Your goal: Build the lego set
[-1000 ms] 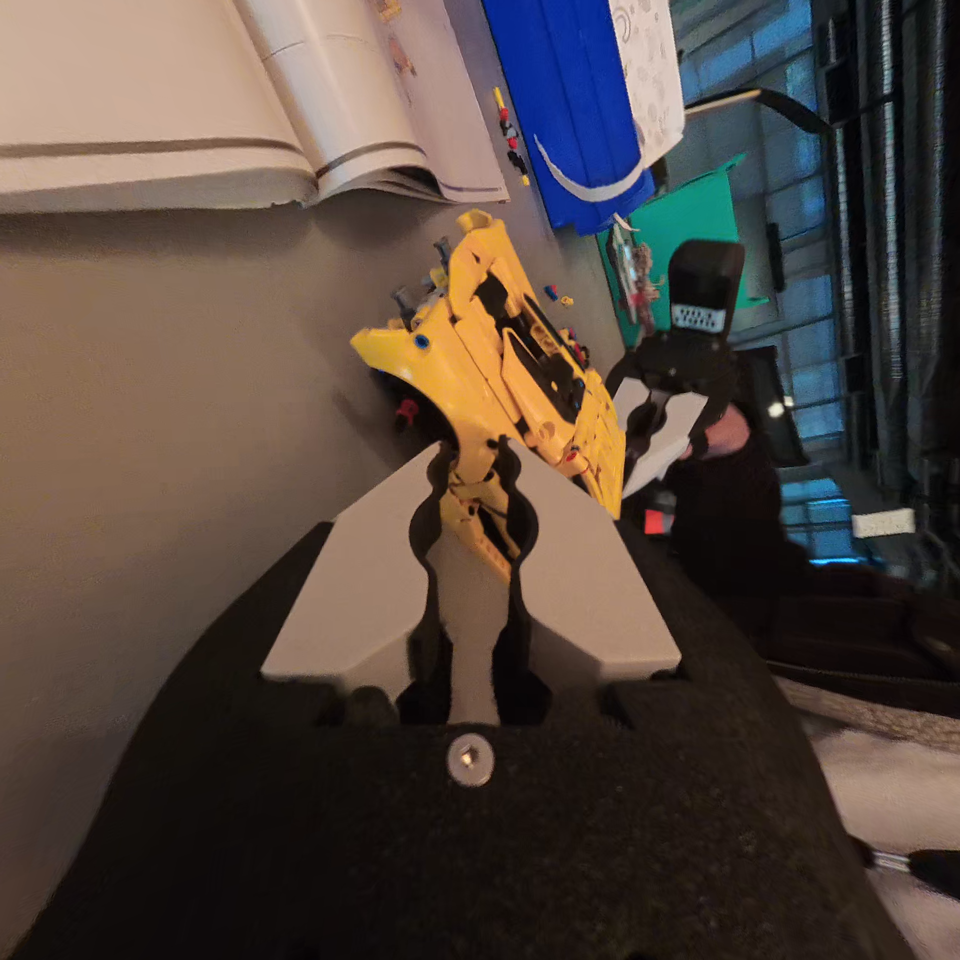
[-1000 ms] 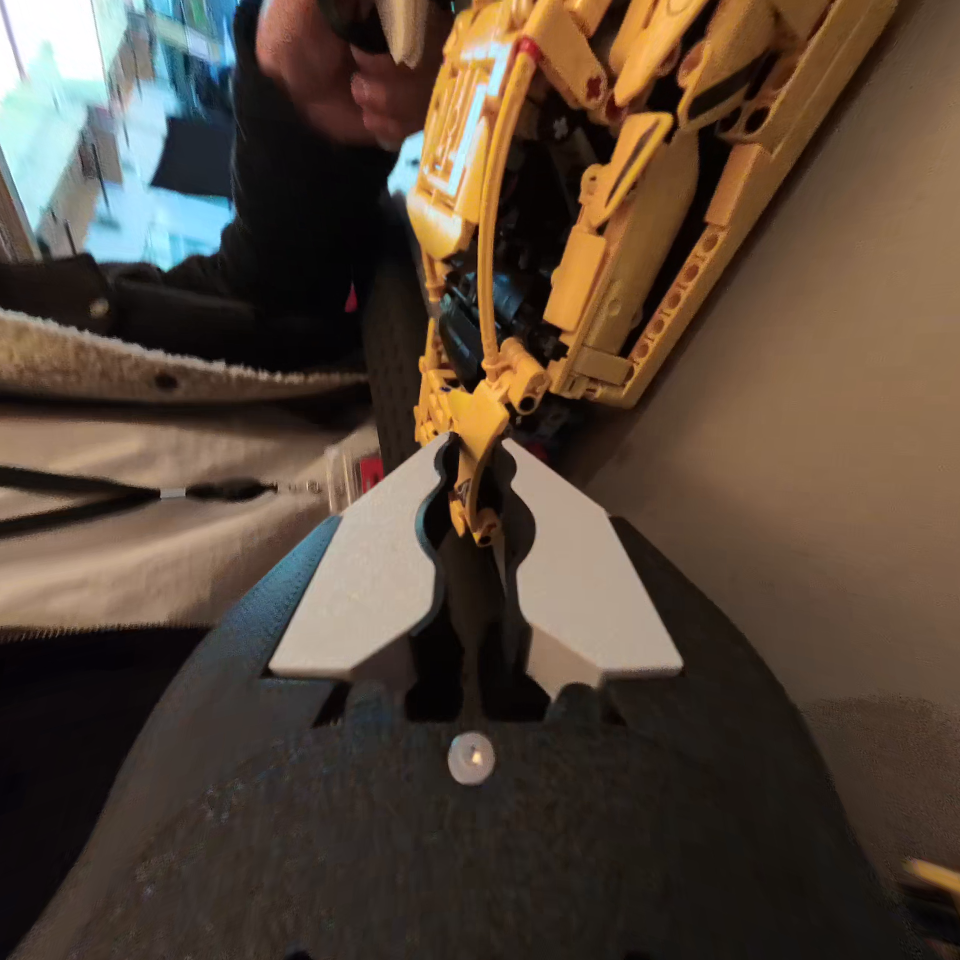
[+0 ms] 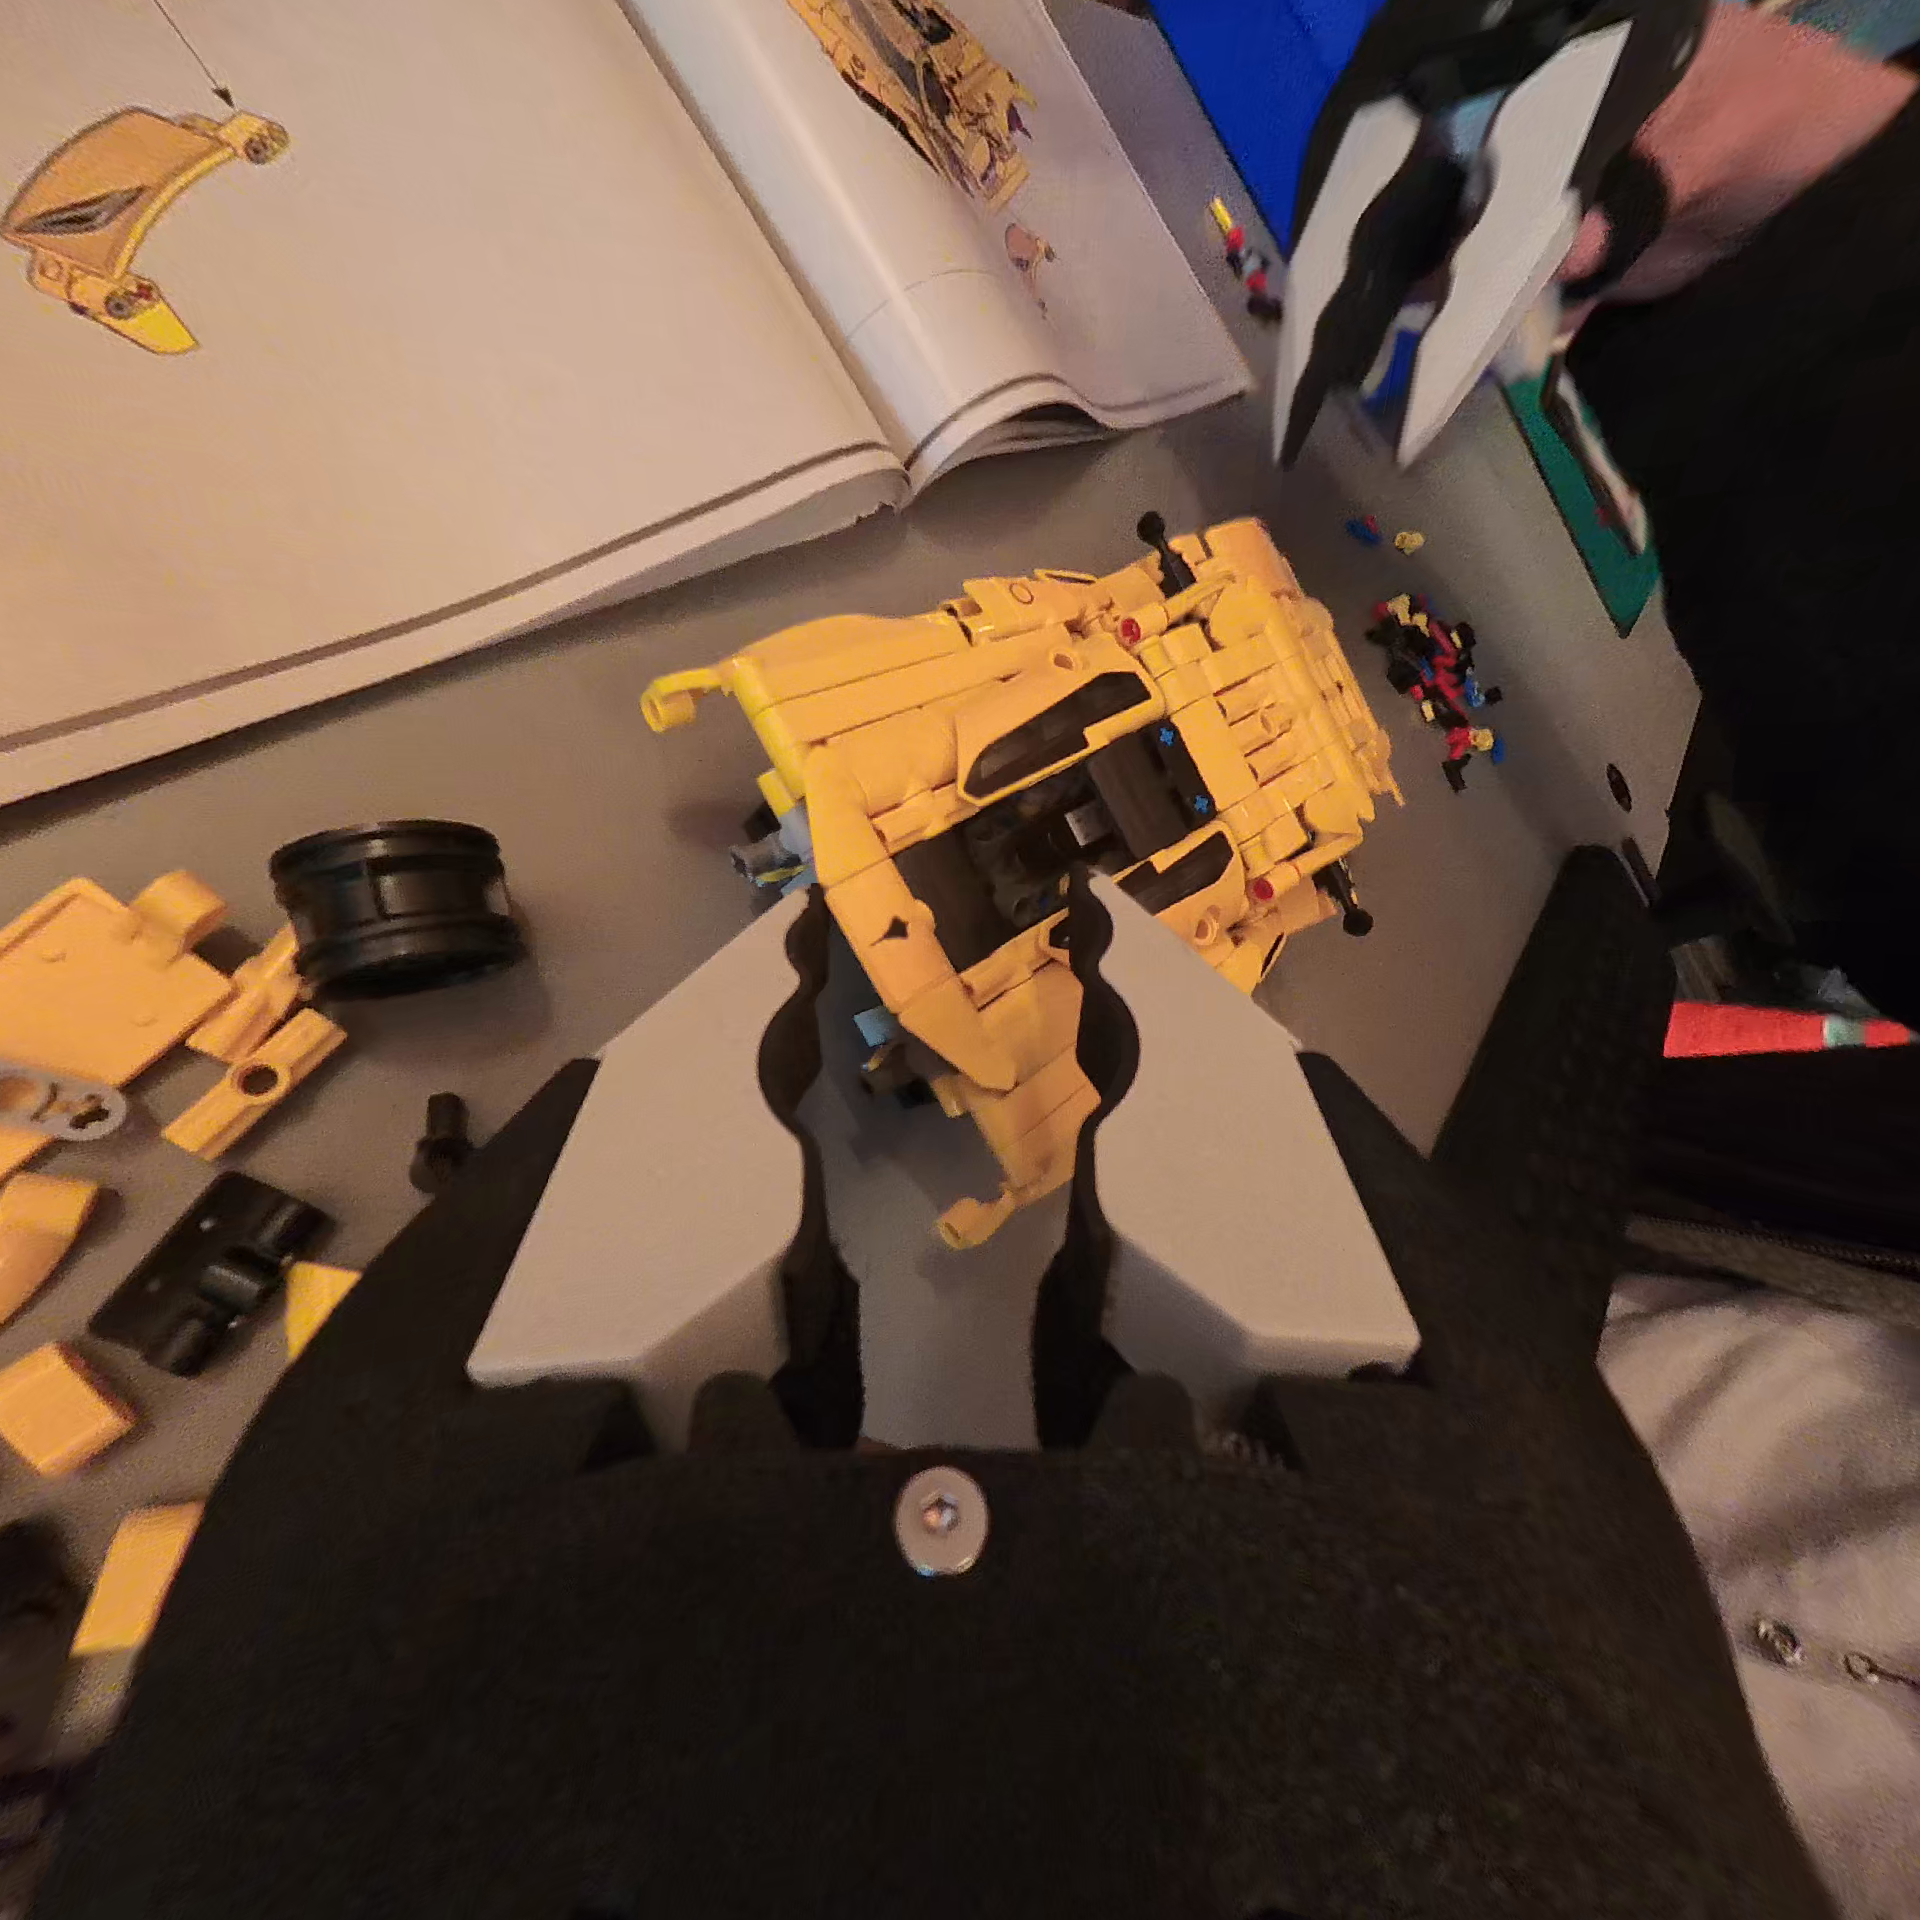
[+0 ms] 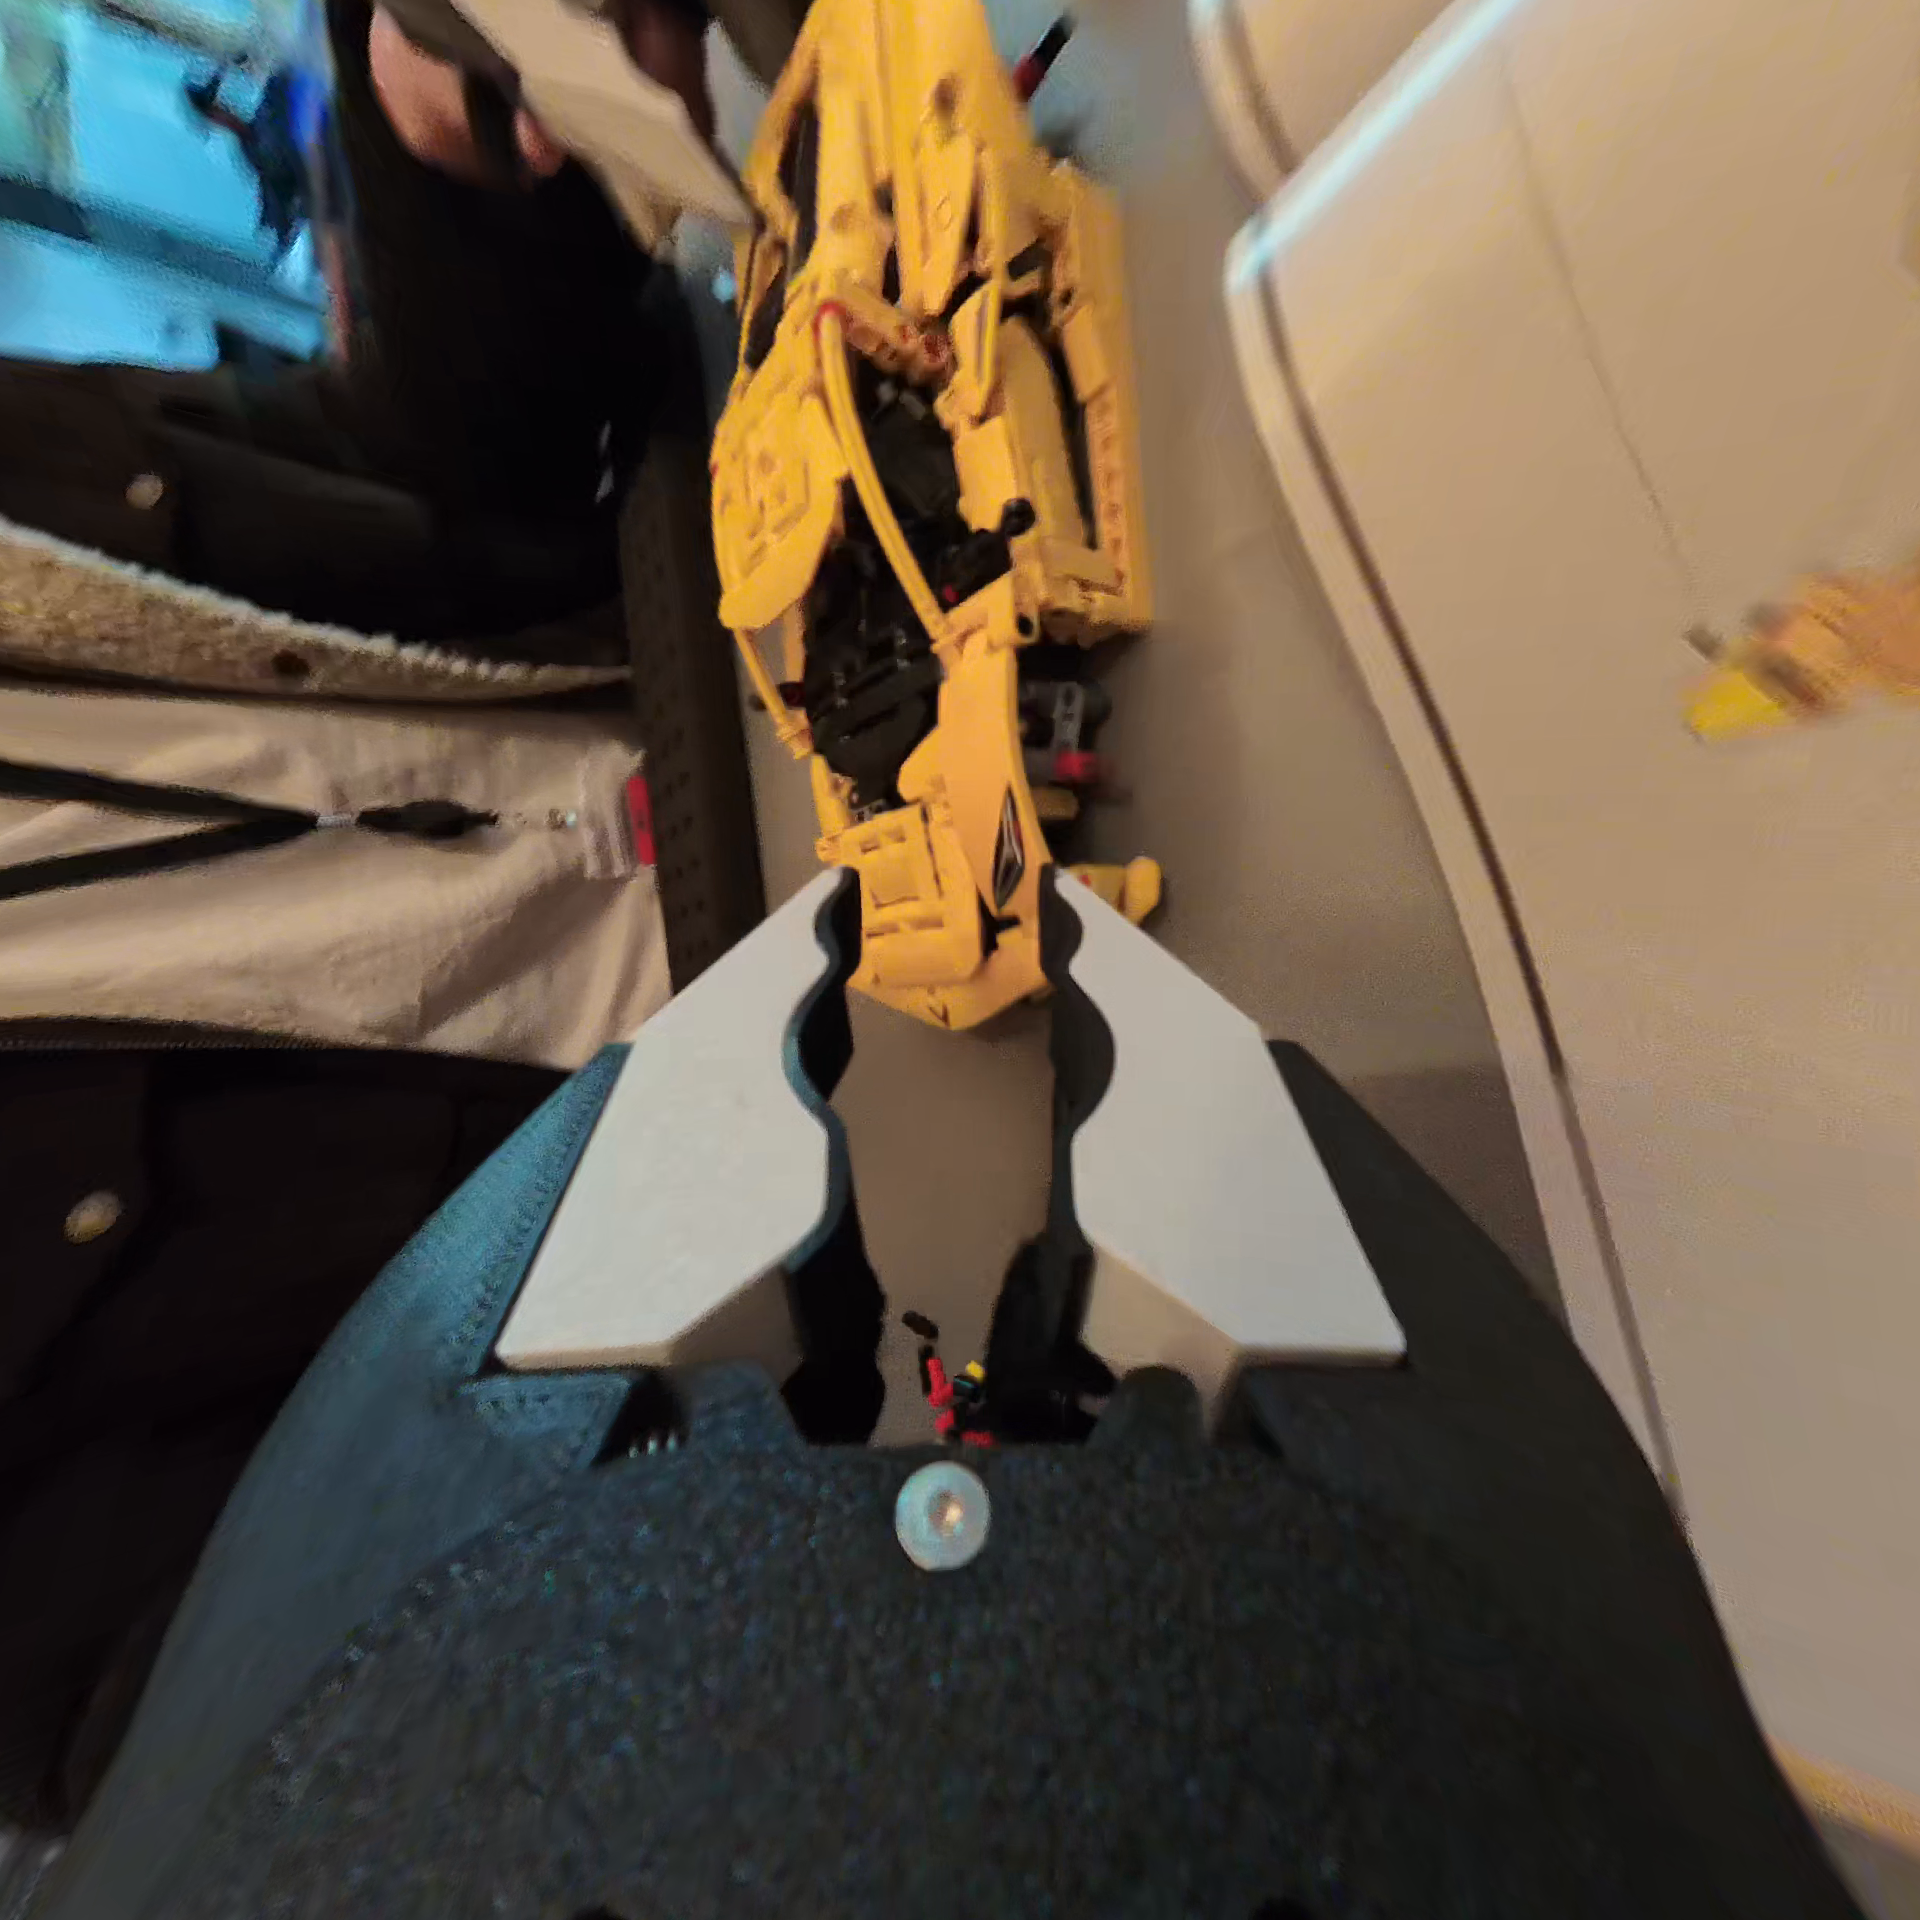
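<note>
Released yellow car (image 3: 1049,790), underside hidden.

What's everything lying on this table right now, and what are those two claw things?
Yellow lego car: one, yellow with black inner parts, centre of the grey table.
Instruction booklet: one, white, lying open beyond the car.
Black wheel rim: one, left of the car.
Loose yellow panels: several, at the table's left edge.
Black connector block: one, near the panels.
Small pins: a little pile, red, black, blue and yellow, right of the car.
Blue box: one, far end; mostly cut off.
Left gripper: grey fingers, open around the car's near end.
Right gripper: white fingers, open at the car's other end.
</note>
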`<state>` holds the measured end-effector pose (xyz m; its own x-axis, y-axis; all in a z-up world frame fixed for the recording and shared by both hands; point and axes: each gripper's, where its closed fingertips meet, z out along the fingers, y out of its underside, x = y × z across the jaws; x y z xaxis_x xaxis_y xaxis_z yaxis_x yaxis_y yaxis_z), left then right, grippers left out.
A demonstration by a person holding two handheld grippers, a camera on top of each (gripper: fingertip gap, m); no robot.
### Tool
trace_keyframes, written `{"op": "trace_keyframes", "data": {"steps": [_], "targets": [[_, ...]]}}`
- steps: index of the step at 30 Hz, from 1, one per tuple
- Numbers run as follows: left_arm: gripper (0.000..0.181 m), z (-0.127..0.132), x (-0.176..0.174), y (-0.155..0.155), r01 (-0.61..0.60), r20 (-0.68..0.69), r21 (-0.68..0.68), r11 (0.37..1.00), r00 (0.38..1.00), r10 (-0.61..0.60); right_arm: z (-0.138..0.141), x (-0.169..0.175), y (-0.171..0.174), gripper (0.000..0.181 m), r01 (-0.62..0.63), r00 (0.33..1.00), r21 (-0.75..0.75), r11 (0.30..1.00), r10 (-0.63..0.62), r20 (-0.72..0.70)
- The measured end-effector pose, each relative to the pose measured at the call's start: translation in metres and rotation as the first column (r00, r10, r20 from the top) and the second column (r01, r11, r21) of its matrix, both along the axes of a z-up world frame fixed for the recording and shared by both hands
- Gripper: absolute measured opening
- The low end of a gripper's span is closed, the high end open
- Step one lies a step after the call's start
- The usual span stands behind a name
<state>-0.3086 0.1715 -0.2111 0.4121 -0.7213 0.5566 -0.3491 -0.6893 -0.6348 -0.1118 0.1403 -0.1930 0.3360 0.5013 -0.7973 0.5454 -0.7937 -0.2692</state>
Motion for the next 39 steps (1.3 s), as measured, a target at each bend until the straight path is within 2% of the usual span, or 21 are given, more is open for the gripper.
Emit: {"op": "trace_keyframes", "data": {"steps": [2, 3, 5, 7, 8, 10, 11, 12, 15, 16, 18, 21, 25, 34, 39], "targets": [[0.046, 0.003, -0.009, 0.004, 0.019, -0.063, 0.046, 0.999, 0.998, -0.016, 0.015, 0.028, 0.011, 0.036, 0.188, 0.981, 0.152, 0.970, -0.194, 0.025], [0.046, 0.010, -0.017, 0.019, -0.017, -0.098, 0.127, 0.992, 0.995, 0.030, 0.020, 0.050, 0.020, 0.037, 0.309, 0.942, 0.232, 0.922, -0.330, 0.057], [0.046, 0.045, -0.019, 0.052, -0.077, -0.075, 0.275, 0.958, 0.992, 0.101, 0.028, 0.100, 0.038, 0.042, 0.564, 0.773, 0.348, 0.748, -0.627, 0.095], [0.046, 0.086, 0.005, 0.077, -0.079, -0.012, 0.342, 0.936, 0.996, 0.088, 0.023, 0.147, 0.047, 0.043, 0.773, 0.508, 0.369, 0.515, -0.852, 0.124], [0.046, 0.099, 0.024, 0.086, -0.058, 0.009, 0.361, 0.931, 0.998, 0.059, 0.016, 0.159, 0.048, 0.043, 0.845, 0.408, 0.322, 0.427, -0.904, 0.129], [0.046, 0.099, 0.060, 0.105, -0.014, -0.019, 0.381, 0.924, 1.000, 0.023, 0.008, 0.157, 0.057, 0.037, 0.927, 0.309, 0.200, 0.317, -0.948, 0.070], [0.046, 0.091, 0.072, 0.118, -0.029, -0.048, 0.389, 0.921, 0.997, 0.052, -0.002, 0.154, 0.058, 0.034, 0.934, 0.295, 0.186, 0.305, -0.952, 0.083], [0.046, 0.084, 0.085, 0.124, -0.046, -0.045, 0.390, 0.920, 0.997, 0.069, -0.016, 0.151, 0.055, 0.033, 0.924, 0.301, 0.201, 0.325, -0.943, 0.140], [0.043, 0.068, 0.113, 0.113, -0.038, 0.029, 0.392, 0.919, 0.999, 0.029, -0.044, 0.139, 0.041, 0.033, 0.892, 0.350, 0.200, 0.405, -0.900, 0.261], [0.042, 0.062, 0.116, 0.109, -0.035, 0.041, 0.418, 0.908, 0.999, 0.020, -0.047, 0.137, 0.036, 0.035, 0.883, 0.365, 0.192, 0.429, -0.883, 0.295], [0.036, 0.052, 0.117, 0.104, -0.016, 0.030, 0.481, 0.876, 1.000, 0.002, -0.045, 0.141, 0.036, 0.027, 0.875, 0.352, 0.226, 0.427, -0.884, 0.307], [0.036, 0.060, 0.109, 0.112, -0.049, 0.032, 0.535, 0.844, 0.999, 0.037, -0.051, 0.141, 0.030, 0.025, 0.867, 0.350, 0.228, 0.444, -0.867, 0.356], [0.035, 0.068, 0.107, 0.107, -0.098, 0.188, 0.406, 0.908, 0.982, 0.022, -0.057, 0.140, 0.026, 0.023, 0.869, 0.359, 0.205, 0.451, -0.858, 0.369], [0.035, 0.065, 0.097, 0.114, -0.127, 0.226, 0.335, 0.934, 0.973, 0.051, -0.058, 0.142, 0.024, 0.009, 0.869, 0.351, 0.210, 0.448, -0.857, 0.376], [0.035, 0.061, 0.098, 0.113, -0.117, 0.194, 0.357, 0.927, 0.980, 0.049, -0.063, 0.144, 0.023, 0.001, 0.869, 0.346, 0.206, 0.450, -0.850, 0.397]]}}
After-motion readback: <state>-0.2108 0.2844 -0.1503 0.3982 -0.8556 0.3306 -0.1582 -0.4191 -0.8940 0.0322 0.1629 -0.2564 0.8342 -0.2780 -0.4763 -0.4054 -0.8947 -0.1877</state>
